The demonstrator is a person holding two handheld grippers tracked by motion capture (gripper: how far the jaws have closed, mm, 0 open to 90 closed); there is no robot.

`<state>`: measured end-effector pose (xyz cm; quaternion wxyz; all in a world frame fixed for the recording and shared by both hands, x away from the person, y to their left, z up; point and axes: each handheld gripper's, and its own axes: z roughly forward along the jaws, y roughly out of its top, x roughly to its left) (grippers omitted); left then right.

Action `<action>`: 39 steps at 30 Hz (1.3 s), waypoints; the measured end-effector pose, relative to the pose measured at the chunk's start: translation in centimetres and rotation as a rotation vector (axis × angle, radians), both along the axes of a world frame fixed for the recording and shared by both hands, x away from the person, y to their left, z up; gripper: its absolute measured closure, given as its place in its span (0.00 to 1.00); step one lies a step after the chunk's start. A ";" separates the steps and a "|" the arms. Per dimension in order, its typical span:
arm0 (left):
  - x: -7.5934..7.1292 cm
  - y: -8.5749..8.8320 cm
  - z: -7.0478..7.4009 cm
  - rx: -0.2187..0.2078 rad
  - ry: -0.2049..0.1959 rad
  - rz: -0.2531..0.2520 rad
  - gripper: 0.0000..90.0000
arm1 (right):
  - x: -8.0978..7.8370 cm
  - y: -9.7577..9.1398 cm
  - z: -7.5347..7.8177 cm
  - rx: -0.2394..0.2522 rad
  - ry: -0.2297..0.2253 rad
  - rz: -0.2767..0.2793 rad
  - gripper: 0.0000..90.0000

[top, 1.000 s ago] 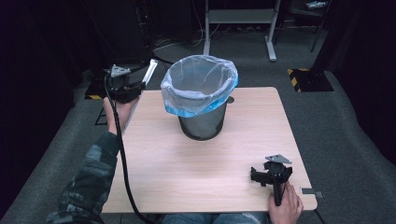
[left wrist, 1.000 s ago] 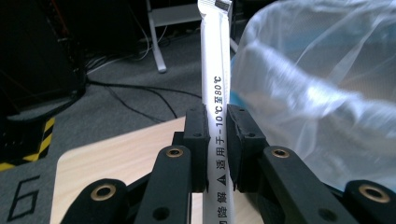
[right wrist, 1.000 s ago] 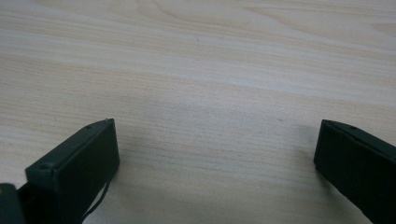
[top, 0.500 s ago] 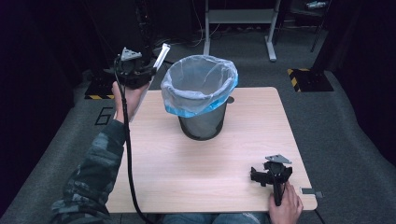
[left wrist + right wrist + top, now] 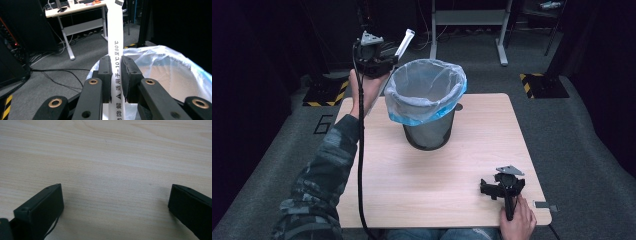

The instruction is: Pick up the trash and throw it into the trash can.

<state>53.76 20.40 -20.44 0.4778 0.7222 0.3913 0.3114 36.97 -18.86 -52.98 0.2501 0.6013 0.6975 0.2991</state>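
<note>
The left gripper, clamping a flat white printed plastic strip, lifted off the table's edge, probably nearer the lined mesh bin's rim now.

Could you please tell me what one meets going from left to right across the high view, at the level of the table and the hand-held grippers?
Left hand-held gripper clamped on a white strip → mesh bin lined with a bag → right hand-held gripper, resting on the wooden table.
</note>
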 end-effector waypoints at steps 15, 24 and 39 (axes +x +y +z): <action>1.8 -4.1 1.1 -0.008 -0.022 -0.038 0.87 | 0.0 0.0 0.0 0.000 0.000 0.000 0.00; 3.4 -6.4 0.9 -0.008 -0.025 -0.053 0.87 | 0.0 0.0 0.0 0.000 0.000 0.000 0.00; 6.0 -10.8 0.6 0.002 -0.059 -0.066 0.87 | 0.0 0.0 0.0 0.000 0.000 -0.001 0.00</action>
